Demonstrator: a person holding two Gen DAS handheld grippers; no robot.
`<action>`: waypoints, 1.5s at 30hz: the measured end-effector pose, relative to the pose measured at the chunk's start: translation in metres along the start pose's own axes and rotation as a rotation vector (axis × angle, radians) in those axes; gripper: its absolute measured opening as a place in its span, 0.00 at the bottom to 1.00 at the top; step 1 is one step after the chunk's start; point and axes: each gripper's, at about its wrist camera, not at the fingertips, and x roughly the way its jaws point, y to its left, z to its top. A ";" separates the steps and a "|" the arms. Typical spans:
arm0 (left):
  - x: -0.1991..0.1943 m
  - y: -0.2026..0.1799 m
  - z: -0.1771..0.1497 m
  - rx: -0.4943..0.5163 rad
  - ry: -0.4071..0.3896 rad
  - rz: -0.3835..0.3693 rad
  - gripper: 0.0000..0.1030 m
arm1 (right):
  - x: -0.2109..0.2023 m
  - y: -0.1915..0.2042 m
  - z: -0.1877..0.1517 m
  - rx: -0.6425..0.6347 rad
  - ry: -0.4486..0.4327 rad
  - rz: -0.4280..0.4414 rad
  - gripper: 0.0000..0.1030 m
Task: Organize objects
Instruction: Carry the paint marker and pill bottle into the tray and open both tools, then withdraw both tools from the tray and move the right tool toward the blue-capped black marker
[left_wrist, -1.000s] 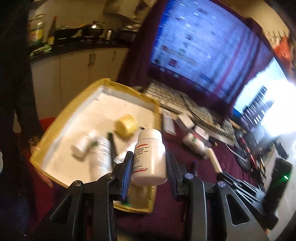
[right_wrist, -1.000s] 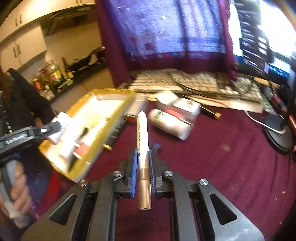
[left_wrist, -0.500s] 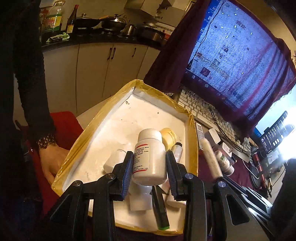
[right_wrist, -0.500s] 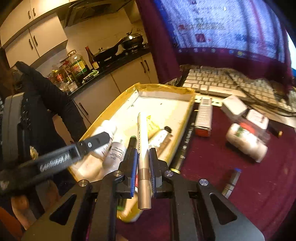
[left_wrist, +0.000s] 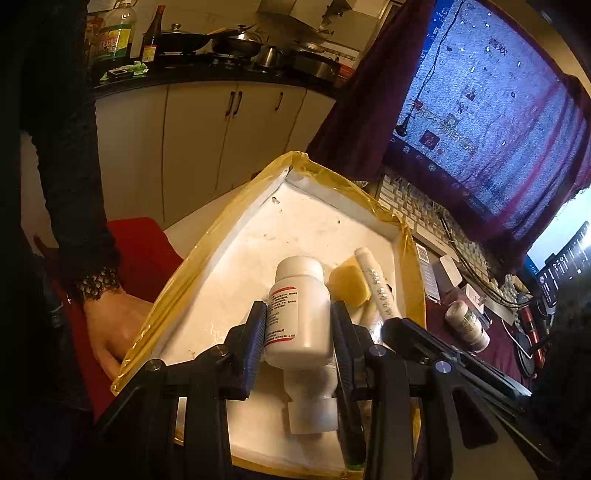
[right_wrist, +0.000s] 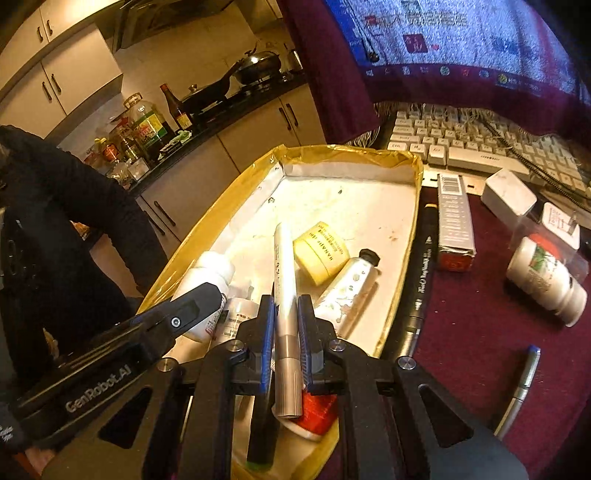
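Note:
My left gripper is shut on a white pill bottle with a red-striped label, held over the near end of the yellow-rimmed tray. My right gripper is shut on a white and silver pen, held over the same tray; the pen also shows in the left wrist view. In the tray lie a yellow jar, a cream tube, other white bottles and a dark marker.
On the maroon cloth right of the tray lie a black marker, a grey carton, a white bottle, a white box and a blue-tipped pen. A keyboard lies behind. A person's hand is by the tray's left rim.
Both grippers have moved further over the tray with their loads. The pen now hangs over the tray beside the pill bottle.

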 end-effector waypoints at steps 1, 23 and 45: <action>0.001 0.000 0.000 0.003 -0.001 0.004 0.30 | 0.000 0.000 -0.001 -0.001 -0.005 0.000 0.10; 0.012 0.013 0.006 -0.029 -0.029 -0.031 0.31 | 0.009 -0.008 0.001 0.045 -0.061 0.046 0.11; -0.023 -0.012 -0.005 0.005 -0.152 -0.094 0.59 | -0.097 -0.068 -0.060 0.068 -0.050 -0.099 0.36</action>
